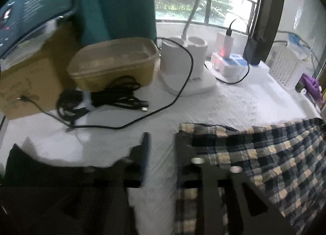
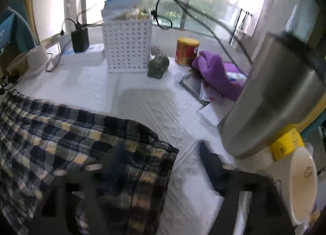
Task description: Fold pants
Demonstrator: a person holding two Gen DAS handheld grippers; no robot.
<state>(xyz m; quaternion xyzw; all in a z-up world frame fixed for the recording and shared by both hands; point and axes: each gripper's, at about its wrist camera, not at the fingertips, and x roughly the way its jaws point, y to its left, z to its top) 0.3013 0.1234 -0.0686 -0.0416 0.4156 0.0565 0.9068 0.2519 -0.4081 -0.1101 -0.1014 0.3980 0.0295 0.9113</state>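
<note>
The pants [image 1: 264, 153] are navy, grey and cream plaid and lie on a white cloth-covered table. In the left wrist view they fill the lower right; my left gripper [image 1: 163, 153] is open at their left edge, with its right finger over the fabric and its left finger over bare cloth. In the right wrist view the pants [image 2: 61, 133] fill the lower left; my right gripper [image 2: 163, 161] is open at their right end, with its left finger over the fabric and its right finger over the cloth. Both views are blurred.
Left view: cardboard box [image 1: 26, 84], tan tub [image 1: 114, 66], black cables [image 1: 101, 100], white appliance [image 1: 187, 66], monitor [image 1: 30, 11]. Right view: white basket [image 2: 127, 45], steel tumbler [image 2: 275, 96], purple cloth [image 2: 216, 74], red-yellow can [image 2: 186, 50], white mug [image 2: 301, 184], small plant [image 2: 159, 66].
</note>
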